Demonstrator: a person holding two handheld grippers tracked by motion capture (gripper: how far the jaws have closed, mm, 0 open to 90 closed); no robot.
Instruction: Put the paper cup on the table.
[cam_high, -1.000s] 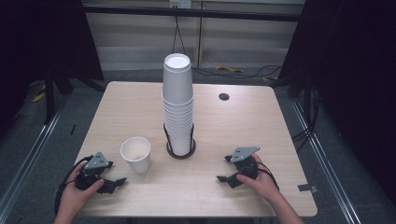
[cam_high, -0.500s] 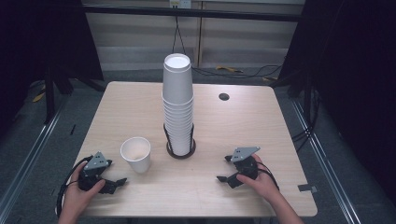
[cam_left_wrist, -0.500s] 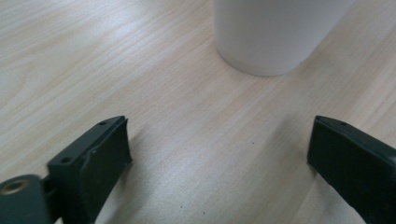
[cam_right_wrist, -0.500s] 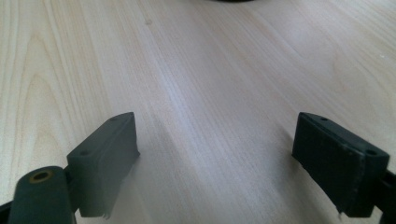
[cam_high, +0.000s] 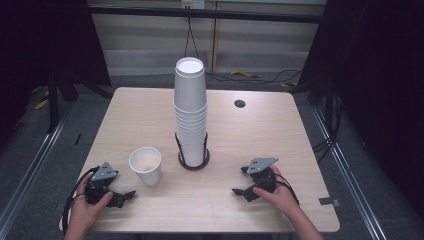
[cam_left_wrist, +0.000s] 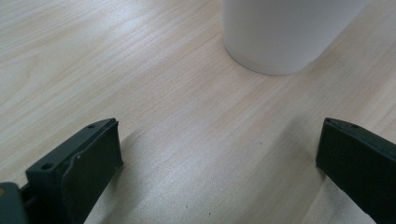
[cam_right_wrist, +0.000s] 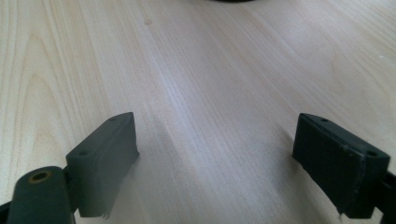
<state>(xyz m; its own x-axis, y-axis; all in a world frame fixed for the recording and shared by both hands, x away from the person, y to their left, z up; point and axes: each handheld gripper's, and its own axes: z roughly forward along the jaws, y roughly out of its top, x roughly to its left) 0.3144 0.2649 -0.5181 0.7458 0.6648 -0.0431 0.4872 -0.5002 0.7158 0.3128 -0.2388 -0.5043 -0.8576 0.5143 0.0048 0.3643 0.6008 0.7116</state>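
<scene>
I had the left gripper resting low on the pale wood-grain table at its near left corner, and its jaws had just been opening; they stood wide apart with nothing between them but bare tabletop. Just ahead of them, seen close in the left gripper view, stood the single white paper cup, upright and mouth up, near the jaws but not touching them. From the high view that cup sat apart from the tall stack of white paper cups, which stood in a black ring-shaped holder at the table's middle. The right gripper lay on the near right side, well apart from both, its jaws likewise spread wide over empty wood.

I judged the lone cup to be very light and thin-walled, stiff enough at the rolled rim and the base but easily crushed in the middle of its wall. Its smooth tapered side looked likely to slip upward out of a loose pinch, and a nudge from one jaw would probably slide or tip it. I reckoned the safest hold was across the body, a little below the rim, with both pads meeting the wall together and closing gently.
</scene>
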